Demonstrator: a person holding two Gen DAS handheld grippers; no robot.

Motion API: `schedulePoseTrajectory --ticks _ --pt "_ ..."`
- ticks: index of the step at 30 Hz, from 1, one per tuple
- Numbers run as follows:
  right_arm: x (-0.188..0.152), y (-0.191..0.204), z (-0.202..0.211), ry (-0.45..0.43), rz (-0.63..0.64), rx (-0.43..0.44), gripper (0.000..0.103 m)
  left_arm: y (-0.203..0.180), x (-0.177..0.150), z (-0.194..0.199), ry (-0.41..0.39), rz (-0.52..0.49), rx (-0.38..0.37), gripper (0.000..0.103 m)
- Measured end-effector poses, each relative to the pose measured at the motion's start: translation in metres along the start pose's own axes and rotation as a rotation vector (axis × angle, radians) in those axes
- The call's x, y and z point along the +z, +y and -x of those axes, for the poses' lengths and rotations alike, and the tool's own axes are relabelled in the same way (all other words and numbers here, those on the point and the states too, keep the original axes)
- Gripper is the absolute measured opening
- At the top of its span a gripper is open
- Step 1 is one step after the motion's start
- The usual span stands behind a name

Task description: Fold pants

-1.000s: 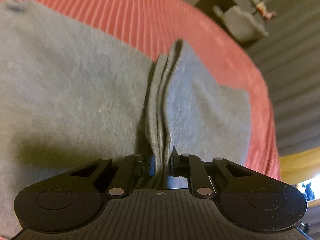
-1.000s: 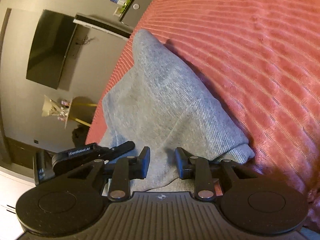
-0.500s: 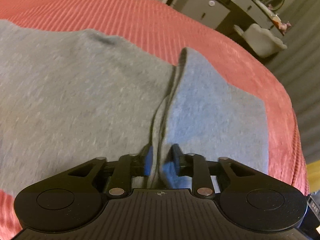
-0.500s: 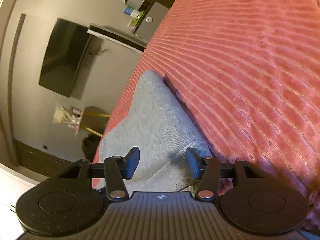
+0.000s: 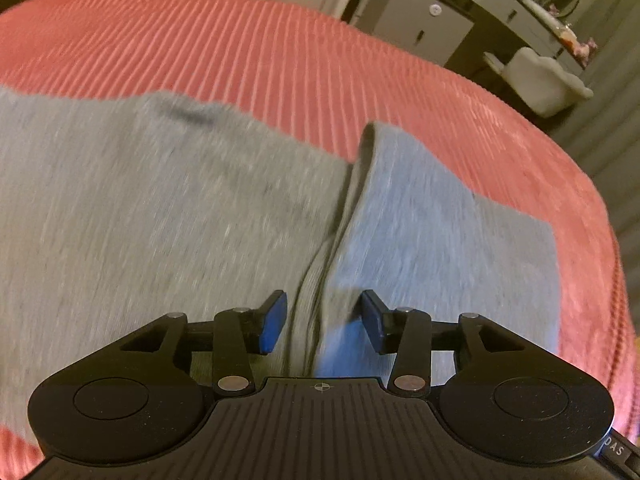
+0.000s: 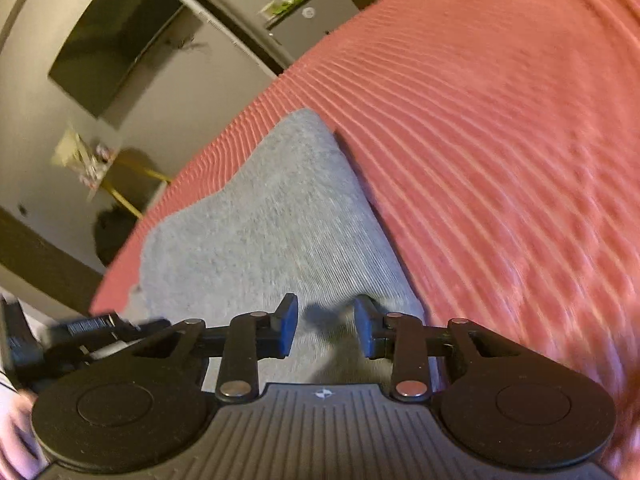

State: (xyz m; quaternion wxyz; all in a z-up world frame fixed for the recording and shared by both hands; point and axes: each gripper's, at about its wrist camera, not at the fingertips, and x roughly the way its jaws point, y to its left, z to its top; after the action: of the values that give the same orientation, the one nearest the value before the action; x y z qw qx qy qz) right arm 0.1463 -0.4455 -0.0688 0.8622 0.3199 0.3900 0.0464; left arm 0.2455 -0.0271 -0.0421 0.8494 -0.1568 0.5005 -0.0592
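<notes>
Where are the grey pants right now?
The grey pants lie on the red ribbed blanket, filling the lower middle of both wrist views, with a raised fold running up from the left tool.

Left gripper (image 5: 322, 322) jaws opening, pants (image 5: 160, 220) fold edge released; right gripper (image 6: 326, 328) jaws closing, empty.

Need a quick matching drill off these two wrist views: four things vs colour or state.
Things:
1. pants
2. bedspread
3. left gripper
4. right gripper

Colour or state:
A. coral red, ribbed
B. jaws opening, raised fold of cloth between the pads
C. grey knit
D. jaws closing, pads apart above flat cloth

Pairs: 1-C, 2-A, 3-B, 4-D
</notes>
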Motion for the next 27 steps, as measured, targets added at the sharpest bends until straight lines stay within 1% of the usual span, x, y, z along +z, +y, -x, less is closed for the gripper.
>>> schedulePoseTrajectory --ticks 2,5,7,8,9,11,13,16,20,21,25,27 --pt "0.004 0.011 -0.01 -0.011 0.056 -0.041 0.032 -0.01 0.004 -0.008 0.002 -0.039 0.021 0.046" --pt "0.007 0.015 -0.023 -0.031 0.062 -0.062 0.032 -0.018 0.007 -0.019 0.012 -0.084 0.048 0.048" --pt "0.008 0.011 -0.024 -0.051 0.036 -0.044 0.032 -0.02 0.007 -0.022 0.01 -0.098 0.051 0.045" --pt "0.008 0.008 -0.024 -0.054 0.021 -0.033 0.032 -0.023 0.007 -0.023 0.009 -0.111 0.05 0.042" --pt "0.008 0.005 -0.023 -0.057 0.002 -0.02 0.032 -0.026 0.006 -0.024 0.006 -0.13 0.054 0.041" --pt "0.008 -0.006 -0.021 -0.063 -0.059 0.021 0.032 -0.03 0.004 -0.023 0.0 -0.167 0.06 0.037" --pt "0.007 -0.006 -0.021 -0.064 -0.063 0.023 0.032 -0.033 0.002 -0.022 -0.006 -0.193 0.065 0.033" --pt "0.006 -0.002 -0.021 -0.064 -0.046 0.013 0.034 -0.039 0.003 -0.019 -0.017 -0.216 0.071 0.026" --pt "0.003 0.001 -0.019 -0.068 -0.039 0.017 0.039 -0.043 0.001 -0.014 -0.033 -0.24 0.081 0.022" --pt "0.003 0.001 -0.019 -0.07 -0.04 0.02 0.04 -0.043 0.001 -0.012 -0.036 -0.242 0.084 0.019" --pt "0.003 0.003 -0.018 -0.07 -0.028 0.02 0.044 -0.043 0.0 -0.001 -0.058 -0.243 0.079 0.017" --pt "0.003 0.005 -0.018 -0.071 -0.018 0.014 0.044 -0.04 0.002 0.006 -0.076 -0.23 0.058 0.016"
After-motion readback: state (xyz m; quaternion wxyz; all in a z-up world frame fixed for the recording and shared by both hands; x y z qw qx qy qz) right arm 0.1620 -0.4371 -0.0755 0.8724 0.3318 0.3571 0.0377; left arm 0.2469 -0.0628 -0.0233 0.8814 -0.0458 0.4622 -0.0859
